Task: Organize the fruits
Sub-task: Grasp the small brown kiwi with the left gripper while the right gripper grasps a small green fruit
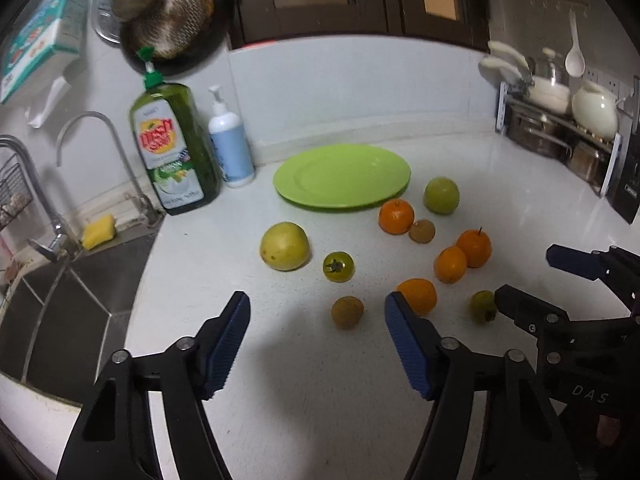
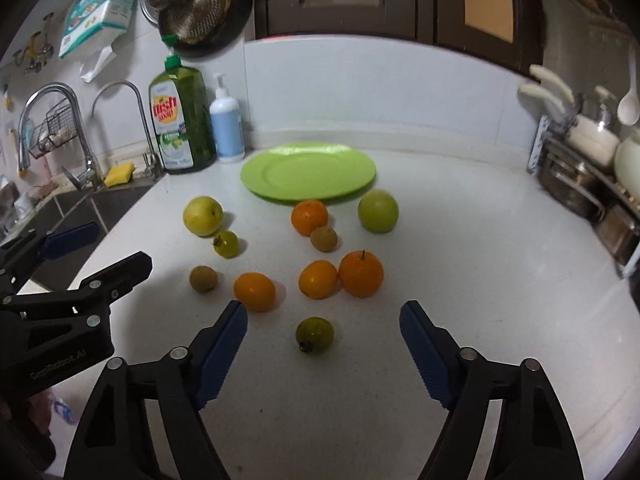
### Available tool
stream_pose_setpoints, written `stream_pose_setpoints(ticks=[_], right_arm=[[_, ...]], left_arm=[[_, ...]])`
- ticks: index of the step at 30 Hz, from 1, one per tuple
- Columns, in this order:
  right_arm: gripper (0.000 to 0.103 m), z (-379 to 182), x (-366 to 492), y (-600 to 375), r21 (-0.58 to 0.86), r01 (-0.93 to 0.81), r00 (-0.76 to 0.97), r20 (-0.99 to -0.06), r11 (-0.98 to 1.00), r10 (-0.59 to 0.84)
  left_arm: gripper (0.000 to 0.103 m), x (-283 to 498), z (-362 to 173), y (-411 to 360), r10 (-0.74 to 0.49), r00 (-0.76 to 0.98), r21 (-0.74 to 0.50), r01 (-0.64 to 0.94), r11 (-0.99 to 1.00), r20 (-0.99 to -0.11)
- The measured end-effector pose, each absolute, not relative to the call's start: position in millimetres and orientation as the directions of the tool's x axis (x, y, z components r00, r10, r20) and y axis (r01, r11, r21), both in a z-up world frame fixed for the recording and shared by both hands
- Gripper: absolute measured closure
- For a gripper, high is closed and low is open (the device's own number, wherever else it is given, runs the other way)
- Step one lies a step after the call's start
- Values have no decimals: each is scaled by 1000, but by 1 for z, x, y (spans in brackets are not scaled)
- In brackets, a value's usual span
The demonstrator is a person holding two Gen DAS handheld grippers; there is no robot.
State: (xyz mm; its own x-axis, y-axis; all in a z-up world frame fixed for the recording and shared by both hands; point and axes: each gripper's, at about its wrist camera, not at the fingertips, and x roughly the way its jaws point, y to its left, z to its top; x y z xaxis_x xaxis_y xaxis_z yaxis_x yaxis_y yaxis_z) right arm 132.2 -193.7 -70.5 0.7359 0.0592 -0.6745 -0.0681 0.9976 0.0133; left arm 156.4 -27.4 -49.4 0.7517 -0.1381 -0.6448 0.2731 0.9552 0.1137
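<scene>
A green plate (image 1: 342, 176) (image 2: 308, 172) lies empty at the back of the white counter. Loose fruit lies in front of it: a yellow-green apple (image 1: 285, 246) (image 2: 203, 216), a green apple (image 1: 441, 195) (image 2: 378, 211), several oranges such as one with a stem (image 1: 474, 248) (image 2: 361, 273), small brown fruits (image 1: 347, 312) (image 2: 203, 278) and small green ones (image 1: 338, 267) (image 2: 315, 334). My left gripper (image 1: 318, 344) is open and empty, just short of the brown fruit. My right gripper (image 2: 323, 354) is open and empty, with a small green fruit between its fingertips' line.
A dish soap bottle (image 1: 176, 152) and a white pump bottle (image 1: 231, 140) stand at the back left. A sink (image 1: 60, 300) with taps lies left of the counter edge. A rack with pots (image 1: 560, 128) stands at the right.
</scene>
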Motion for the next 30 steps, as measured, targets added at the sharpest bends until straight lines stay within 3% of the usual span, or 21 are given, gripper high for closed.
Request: stream_pose_setpoints(ticks=[8,25,30], right_arm=[[42,-92,152,-195,71,-29,661,-747,997,73],[68,-107,161,-190,89,24,597,-800,996,57],[73,-106,161,-190,87,39,595,-802,995,47]], left_arm=[[49,188,-77,-35,-196,658,81,365,927,-727],[75,212,-101,-39,-279,551,5,458,889,-787],[76,212,-102,-37,-301,534,-18,470,883,-790]])
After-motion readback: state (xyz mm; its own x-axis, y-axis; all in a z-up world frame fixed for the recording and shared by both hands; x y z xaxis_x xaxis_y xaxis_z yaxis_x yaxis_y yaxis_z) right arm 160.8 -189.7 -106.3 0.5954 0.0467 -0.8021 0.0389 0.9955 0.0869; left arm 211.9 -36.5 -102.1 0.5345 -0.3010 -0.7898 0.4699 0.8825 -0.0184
